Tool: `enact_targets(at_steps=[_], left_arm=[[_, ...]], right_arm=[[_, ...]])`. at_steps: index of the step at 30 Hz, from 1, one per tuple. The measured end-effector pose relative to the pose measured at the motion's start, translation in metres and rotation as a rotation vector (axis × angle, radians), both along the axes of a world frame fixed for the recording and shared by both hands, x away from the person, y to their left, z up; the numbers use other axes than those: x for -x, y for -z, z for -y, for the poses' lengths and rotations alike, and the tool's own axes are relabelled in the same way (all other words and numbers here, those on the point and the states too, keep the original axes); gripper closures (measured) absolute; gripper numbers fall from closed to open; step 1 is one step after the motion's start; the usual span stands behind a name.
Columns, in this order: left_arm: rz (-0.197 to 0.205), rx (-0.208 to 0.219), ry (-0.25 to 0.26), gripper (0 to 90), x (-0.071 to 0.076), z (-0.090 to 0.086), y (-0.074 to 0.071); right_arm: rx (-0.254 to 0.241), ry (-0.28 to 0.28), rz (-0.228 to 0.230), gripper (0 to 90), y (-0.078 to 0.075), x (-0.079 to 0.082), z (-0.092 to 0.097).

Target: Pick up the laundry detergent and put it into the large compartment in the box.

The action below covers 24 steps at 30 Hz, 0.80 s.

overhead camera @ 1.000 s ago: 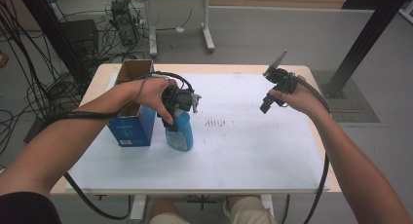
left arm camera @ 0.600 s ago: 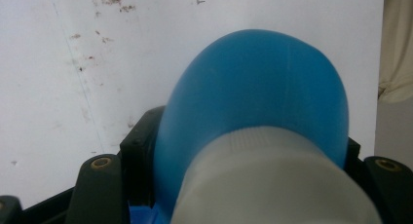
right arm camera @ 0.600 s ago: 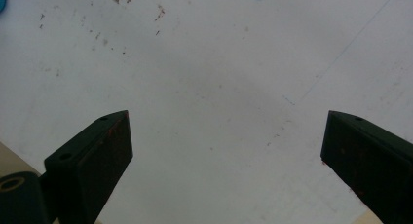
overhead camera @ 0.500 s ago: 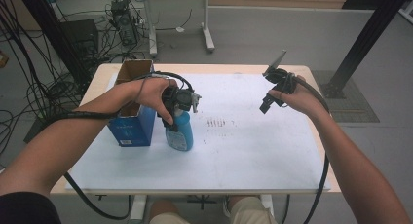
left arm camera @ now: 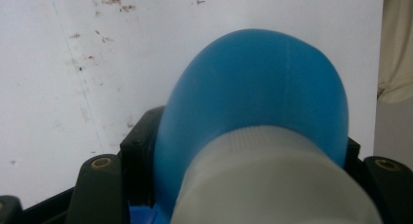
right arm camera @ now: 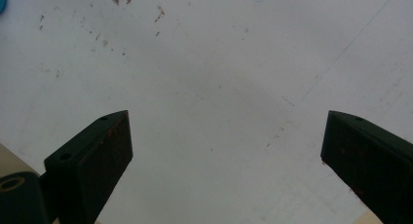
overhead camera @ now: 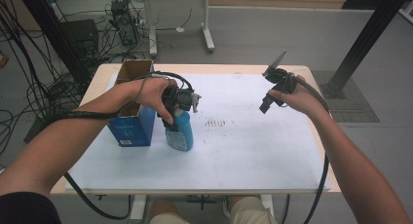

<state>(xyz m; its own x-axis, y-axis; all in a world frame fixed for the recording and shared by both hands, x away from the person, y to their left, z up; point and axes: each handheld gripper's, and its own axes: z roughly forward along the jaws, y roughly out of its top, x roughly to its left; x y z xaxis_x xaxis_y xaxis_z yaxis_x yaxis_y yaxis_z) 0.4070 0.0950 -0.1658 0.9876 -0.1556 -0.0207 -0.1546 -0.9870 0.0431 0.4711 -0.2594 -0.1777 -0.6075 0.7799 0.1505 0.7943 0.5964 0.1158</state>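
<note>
The left tongs (overhead camera: 174,118) are clamped from above on the neck of a blue bottle (overhead camera: 178,132), their black jaws pressed to either side just below its pale ribbed cap (left arm camera: 272,180), and the bottle stands upright on the bench (overhead camera: 253,151) under them. Tight against the outer side of those tongs sits an open cardboard box (overhead camera: 131,107) with blue printed walls, touching or all but touching the bottle, so there is little room on that side. Toward the other hand the white surface lies open, marked by a scatter of reddish-brown specks (overhead camera: 219,122) just past the bottle. The right tongs (overhead camera: 268,103) hang in the air well apart from the left pair, jaws spread wide with nothing between them, and beneath them the right gripper view shows bare white sheet with faint stains and thin pencil-like lines. They hover near the far right corner of the bench, whose wooden rim shows around the white covering. Beyond the far edge are a grey floor, tangled black cables (overhead camera: 53,63), the legs of another table (overhead camera: 207,29) and a dark slanted post (overhead camera: 370,34).
</note>
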Motion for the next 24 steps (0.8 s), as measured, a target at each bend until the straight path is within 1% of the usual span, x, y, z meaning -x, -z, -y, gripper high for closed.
enact_targets(at_steps=[24], left_arm=[[0.001,0.004,-0.002,35.1,0.0003,-0.0012,-0.0001]], right_arm=[[0.004,-0.003,0.002,4.8,-0.0007,0.0003,-0.0012]])
